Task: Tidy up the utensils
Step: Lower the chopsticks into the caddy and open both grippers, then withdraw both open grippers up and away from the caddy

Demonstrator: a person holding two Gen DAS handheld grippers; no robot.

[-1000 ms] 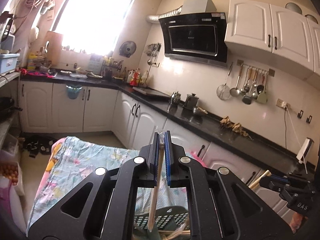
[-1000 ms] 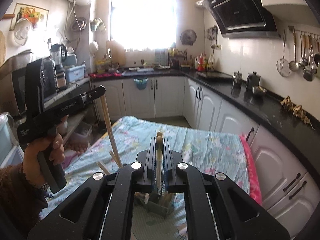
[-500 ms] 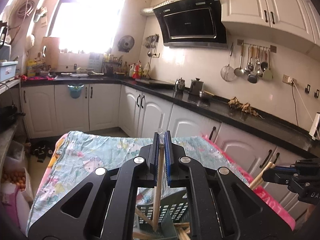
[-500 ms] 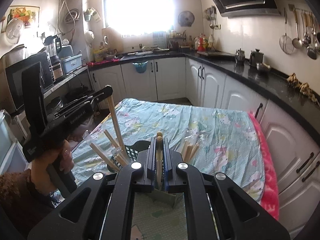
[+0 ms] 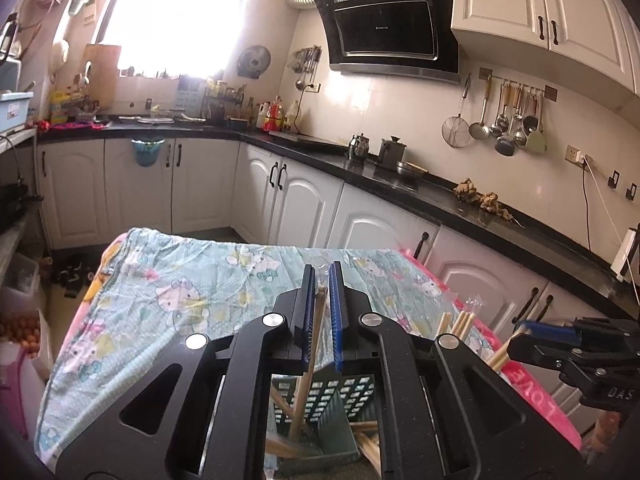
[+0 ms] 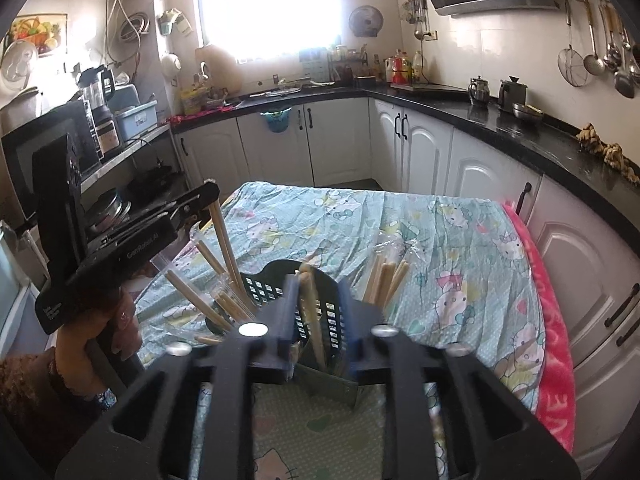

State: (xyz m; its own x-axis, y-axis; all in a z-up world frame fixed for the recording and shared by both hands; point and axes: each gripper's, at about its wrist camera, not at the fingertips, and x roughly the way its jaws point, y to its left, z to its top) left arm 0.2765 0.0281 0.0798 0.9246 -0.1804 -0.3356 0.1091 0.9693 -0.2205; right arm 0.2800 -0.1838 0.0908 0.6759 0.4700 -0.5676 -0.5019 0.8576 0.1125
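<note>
Over holder (image 6: 320, 320): both grippers (image 5: 320, 292) (image 6: 316, 300) part-open around loose chopsticks (image 5: 306, 364) (image 6: 314, 312); risk — sticks tip outside

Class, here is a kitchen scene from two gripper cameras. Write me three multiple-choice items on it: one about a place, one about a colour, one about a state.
1. Where does the dark slotted utensil holder stand?
A. On the black counter
B. On the cloth-covered table
C. On the floor

2. What colour is the range hood?
A. White
B. Red
C. Black

3. How do the jaws of the right gripper stand?
A. Apart, with a wooden chopstick between them
B. Shut tight on a metal spoon
C. Apart, with nothing between them

Answers:
1. B, since the patterned cloth lies all around the holder.
2. C, since it shows as a black panel against the pale wall.
3. A, since there is a clear gap on both sides of the chopstick, whose lower end reaches into the holder.
</note>
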